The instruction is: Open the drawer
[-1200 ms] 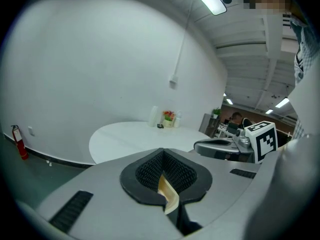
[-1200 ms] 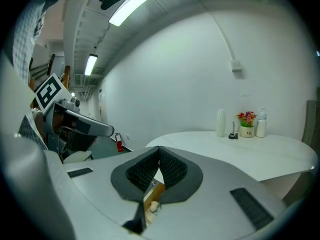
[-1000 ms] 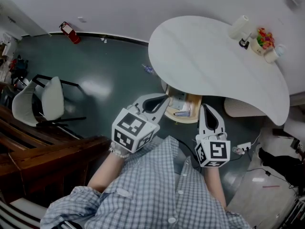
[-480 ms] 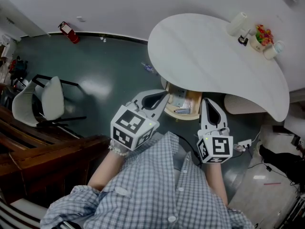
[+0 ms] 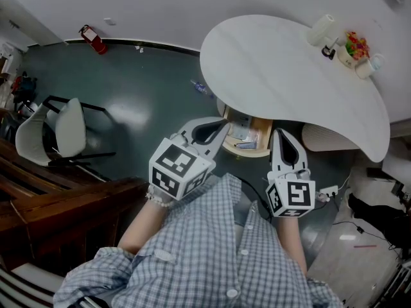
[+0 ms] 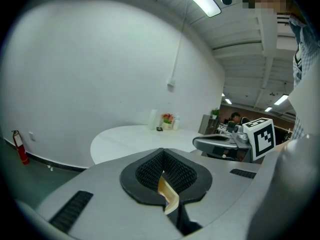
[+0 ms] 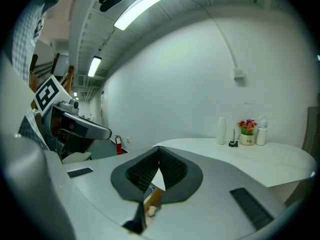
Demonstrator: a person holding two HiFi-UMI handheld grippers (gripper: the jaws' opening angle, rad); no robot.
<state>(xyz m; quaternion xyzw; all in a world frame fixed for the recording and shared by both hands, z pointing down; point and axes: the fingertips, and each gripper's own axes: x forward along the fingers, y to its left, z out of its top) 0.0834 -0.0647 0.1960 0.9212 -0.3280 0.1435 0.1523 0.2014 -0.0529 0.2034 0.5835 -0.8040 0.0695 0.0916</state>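
A wooden drawer (image 5: 246, 151) is seen standing out from under the near edge of the white rounded worktop (image 5: 282, 82). Only its front part is shown, the rest being covered by the worktop. Flat pale sheets or cards and something small and blue are seen lying in it, but they cannot be made out more closely.

On the far end of the worktop a small pot (image 5: 352, 55) is seen with red and yellow flowers (image 5: 355, 44) in it. A tall white vase (image 5: 321, 32) is set on one side of it and a white bottle (image 5: 371, 67) on the other, and a small dark thing that cannot be identified lies between vase and pot.

The left gripper (image 5: 220, 129) is held just beside the drawer's left corner, and the right gripper (image 5: 282, 135) just beside its right front. Whether either touches the wood cannot be told from the head view. In the left gripper view the jaws of the left gripper (image 6: 162, 153) are seen closed, tip against tip, with nothing held. Only a sliver of the drawer's wood (image 6: 169, 196) is shown through the slit below the tips. The jaws of the right gripper (image 7: 159, 153) are likewise closed and empty, and through their slit a strip of wood and a small pale round thing are glimpsed.

The lower part of the head view is filled by a checked shirt (image 5: 212, 255). A chair (image 5: 61, 132) and a fire extinguisher (image 5: 93, 42) are seen on the floor, well apart from the drawer.
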